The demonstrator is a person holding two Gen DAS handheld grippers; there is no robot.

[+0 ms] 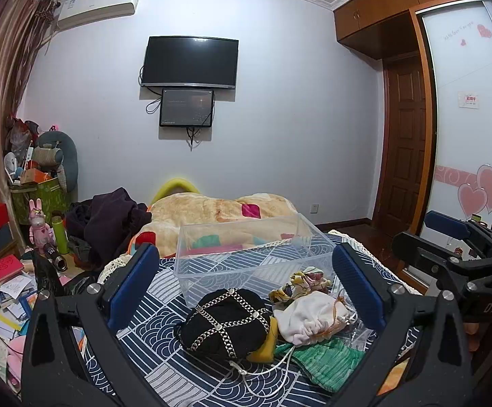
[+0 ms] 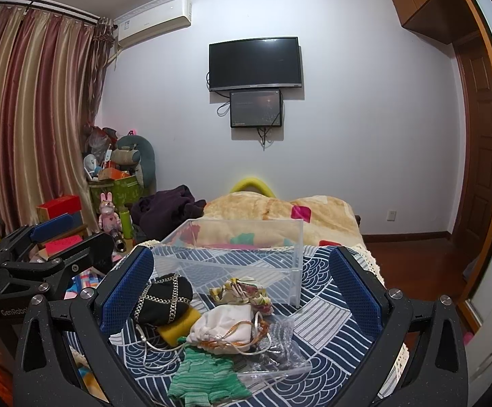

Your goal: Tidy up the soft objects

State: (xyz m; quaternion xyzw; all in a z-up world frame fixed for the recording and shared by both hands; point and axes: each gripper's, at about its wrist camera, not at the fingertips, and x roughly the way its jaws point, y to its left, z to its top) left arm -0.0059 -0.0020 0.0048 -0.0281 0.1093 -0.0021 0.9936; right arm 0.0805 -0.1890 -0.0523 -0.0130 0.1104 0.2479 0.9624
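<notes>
A pile of soft things lies on the blue patterned bedspread [image 1: 164, 291] in front of an empty clear plastic box [image 1: 246, 257]. The pile holds a black pouch with silver chain [image 1: 227, 322], a white drawstring pouch [image 1: 308, 318], a floral pouch [image 1: 300, 283], a green knit piece [image 1: 327, 359] and a yellow piece [image 1: 268, 342]. My left gripper [image 1: 244, 281] is open above the pile, empty. My right gripper [image 2: 242, 288] is open over the same pile: black pouch [image 2: 164, 300], white pouch [image 2: 225, 325], floral pouch [image 2: 242, 291], green knit [image 2: 208, 376], box [image 2: 242, 254].
A beige blanket [image 1: 212, 210] and dark clothes [image 1: 110, 220] lie beyond the box. Books, boxes and toys [image 1: 39, 227] clutter the floor at left. A clear plastic bag [image 2: 276, 349] lies by the pile. Wardrobe and door [image 1: 405, 142] stand at right.
</notes>
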